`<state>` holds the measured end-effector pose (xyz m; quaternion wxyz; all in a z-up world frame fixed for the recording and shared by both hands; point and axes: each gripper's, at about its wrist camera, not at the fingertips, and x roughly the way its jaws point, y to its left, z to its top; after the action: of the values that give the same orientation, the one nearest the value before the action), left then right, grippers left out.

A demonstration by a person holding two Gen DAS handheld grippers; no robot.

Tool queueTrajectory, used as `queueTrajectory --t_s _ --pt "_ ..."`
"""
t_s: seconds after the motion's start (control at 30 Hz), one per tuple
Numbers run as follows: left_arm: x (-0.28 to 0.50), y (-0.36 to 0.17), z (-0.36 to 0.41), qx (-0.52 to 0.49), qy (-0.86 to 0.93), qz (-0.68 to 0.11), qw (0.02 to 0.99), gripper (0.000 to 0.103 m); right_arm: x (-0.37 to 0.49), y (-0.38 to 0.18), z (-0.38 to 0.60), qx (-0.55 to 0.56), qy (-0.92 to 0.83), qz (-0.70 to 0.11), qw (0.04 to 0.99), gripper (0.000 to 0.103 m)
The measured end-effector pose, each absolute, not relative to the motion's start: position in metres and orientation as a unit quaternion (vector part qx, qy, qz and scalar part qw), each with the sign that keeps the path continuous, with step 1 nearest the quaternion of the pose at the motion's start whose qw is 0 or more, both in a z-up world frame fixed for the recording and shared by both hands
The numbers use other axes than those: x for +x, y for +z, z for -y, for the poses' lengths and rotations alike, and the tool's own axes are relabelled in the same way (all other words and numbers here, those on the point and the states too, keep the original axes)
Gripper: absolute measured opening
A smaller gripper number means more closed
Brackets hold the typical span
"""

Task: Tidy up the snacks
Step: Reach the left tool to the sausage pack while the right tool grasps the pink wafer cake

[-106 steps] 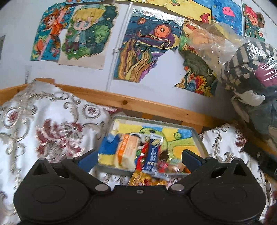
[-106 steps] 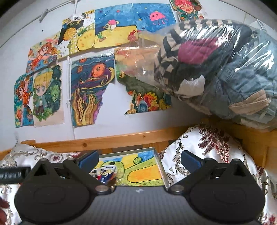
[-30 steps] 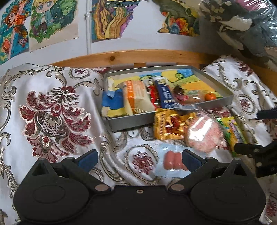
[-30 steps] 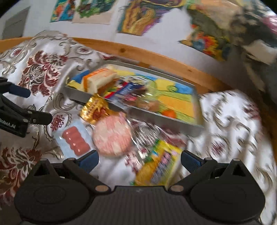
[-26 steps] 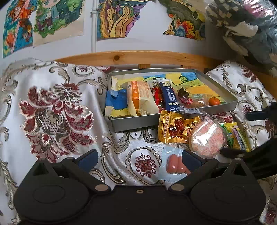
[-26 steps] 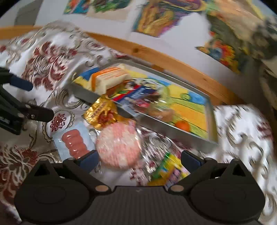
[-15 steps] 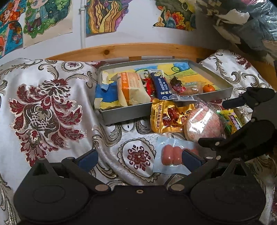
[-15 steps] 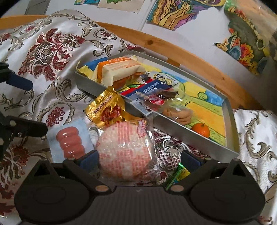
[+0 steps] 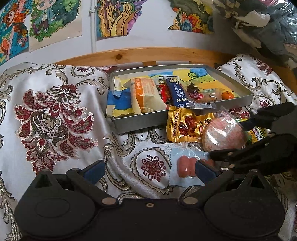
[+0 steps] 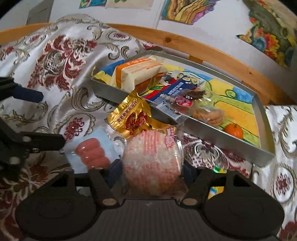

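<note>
1. Since half a second ago the right hand-held gripper (image 10: 151,172) has closed in on the round cake (image 10: 151,163); its fingers now sit against the cake's two sides, gripping it, where before they stood wide apart.
2. Over the same time the left hand-held gripper (image 9: 148,169) has hardly moved. It hangs open over the bedspread (image 9: 55,115), with nothing between its blue pads (image 9: 93,170).
3. Everything lies on a bed covered in white satin with dark red flowers and grey scrolls. Behind it runs a wooden rail (image 9: 148,53), then a white wall hung with bright drawings (image 9: 118,16). A plastic-wrapped bundle of clothes (image 9: 263,22) sits at the upper right.
4. Nearest the left gripper lies the sausage pack (image 9: 185,166), a pale blue sachet showing pink links side by side. Its right part is hidden behind the right pad.
5. The cake is a flat pink-and-white disc in clear wrap, lying just in front of the tray (image 9: 141,122). Its wrapper's sealed end points toward the tray.
6. A gold pouch (image 9: 185,126) leans against the tray's front wall, touching the cake, with its long axis running up toward the tray.
7. A yellow-green packet (image 9: 257,132) shows only an edge beyond the cake.
8. The grey tray runs left to right. Inside lie an orange-and-cream bar (image 9: 144,96), a navy packet (image 9: 177,91), clear-wrapped biscuits (image 10: 209,113) and an orange (image 9: 227,95).
</note>
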<state>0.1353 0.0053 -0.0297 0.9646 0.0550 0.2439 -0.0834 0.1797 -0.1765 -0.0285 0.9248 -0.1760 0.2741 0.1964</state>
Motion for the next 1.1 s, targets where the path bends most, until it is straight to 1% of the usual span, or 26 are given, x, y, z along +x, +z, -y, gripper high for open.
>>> queueTrajectory --t_s 0.07,0.1,0.17,0.27,0.33,0.43,0.67,0.9,1.1 --pt "0.136 -0.032 -0.004 0.054 -0.090 -0.247 0.963 0.102 0.168 -0.027 0.182 -0.174 0.192 -0.267 0.928 0.051" --pt "0.136 -0.033 -0.003 0.055 -0.093 -0.250 0.962 0.102 0.164 -0.027 0.184 -0.171 0.190 -0.265 0.930 0.049" --pt "0.137 -0.035 0.000 0.059 -0.102 -0.251 0.961 0.102 0.156 -0.024 0.194 -0.145 0.190 -0.264 0.934 0.038" --pt "0.137 -0.037 0.004 0.057 -0.123 -0.251 0.958 0.102 0.145 -0.021 0.210 -0.097 0.194 -0.264 0.940 0.030" --pt "0.138 -0.039 0.009 0.058 -0.136 -0.255 0.956 0.102 0.135 -0.021 0.217 -0.079 0.185 -0.260 0.944 0.028" --pt "0.140 -0.043 0.017 0.062 -0.138 -0.256 0.955 0.102 0.125 -0.021 0.224 -0.061 0.177 -0.258 0.948 0.026" --pt "0.146 -0.048 0.036 0.062 -0.175 -0.259 0.948 0.102 0.119 -0.019 0.226 -0.082 0.157 -0.246 0.953 0.026" --pt "0.161 -0.068 0.056 0.097 -0.178 -0.306 0.930 0.102 0.125 -0.025 0.233 -0.072 0.165 -0.253 0.951 0.027" --pt "0.165 -0.072 0.057 0.103 -0.173 -0.312 0.928 0.102 0.134 -0.030 0.239 -0.053 0.164 -0.258 0.951 0.028"
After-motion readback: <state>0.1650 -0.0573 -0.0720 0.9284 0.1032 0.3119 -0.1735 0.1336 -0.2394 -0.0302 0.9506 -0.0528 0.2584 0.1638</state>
